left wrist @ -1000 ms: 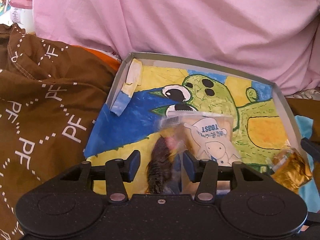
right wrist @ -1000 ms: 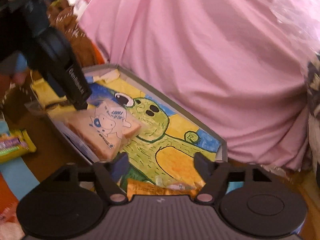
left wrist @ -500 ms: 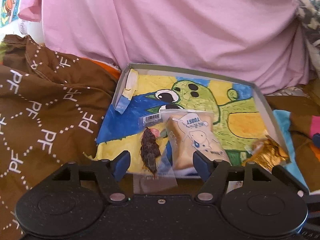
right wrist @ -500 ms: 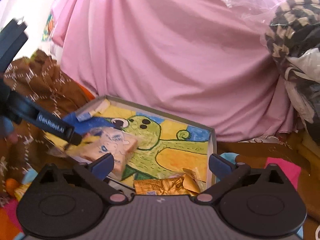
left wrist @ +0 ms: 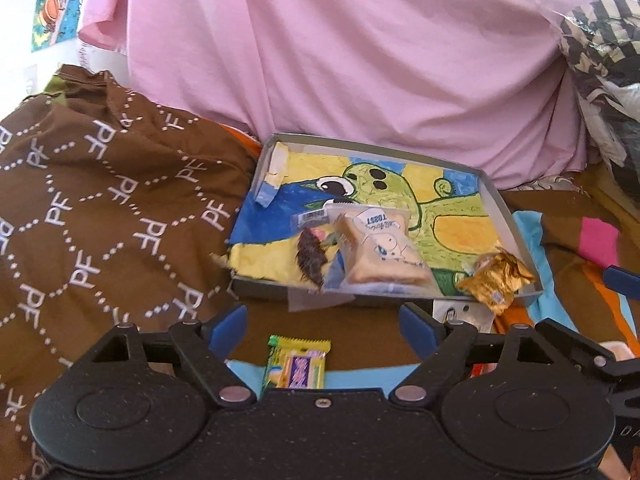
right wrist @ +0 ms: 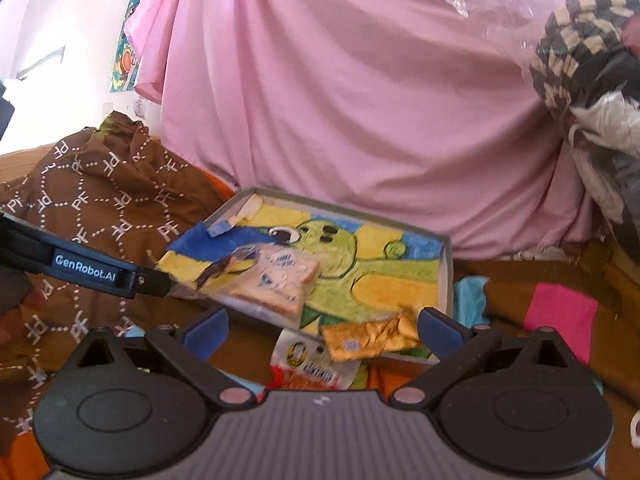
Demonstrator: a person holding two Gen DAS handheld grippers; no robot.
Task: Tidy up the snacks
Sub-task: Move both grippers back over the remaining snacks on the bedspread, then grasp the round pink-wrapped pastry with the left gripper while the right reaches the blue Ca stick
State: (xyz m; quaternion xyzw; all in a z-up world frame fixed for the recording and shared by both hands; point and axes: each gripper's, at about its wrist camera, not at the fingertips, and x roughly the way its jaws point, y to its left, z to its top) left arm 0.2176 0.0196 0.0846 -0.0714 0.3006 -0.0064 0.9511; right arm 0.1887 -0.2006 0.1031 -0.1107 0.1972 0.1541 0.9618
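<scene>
- A shallow grey tray, lined with a painted green cartoon figure, sat on a patterned bed cover against a draped pink sheet, with a brown lettered cloth heaped along its left edge.
- Three snacks lay in the tray: a toast packet and a clear bag of dark dried fruit, touching each other at the middle of the near edge, and a gold foil packet propped in the near right corner.
- The step in hand appeared to be gathering the loose snacks into the tray, with at least two left outside it.
- The left gripper hovered just short of the tray's near edge, jaws spread wide and holding nothing; a yellow-green wrapped bar lay on the cover between and just below its fingers.
- The right gripper was likewise spread and empty, with a red-and-white packet lying between its fingers, just outside the near edge under the gold packet.
- The next move likely called for the left gripper to drop onto the bar, close across its narrow width and lift it over the tray's low wall.
</scene>
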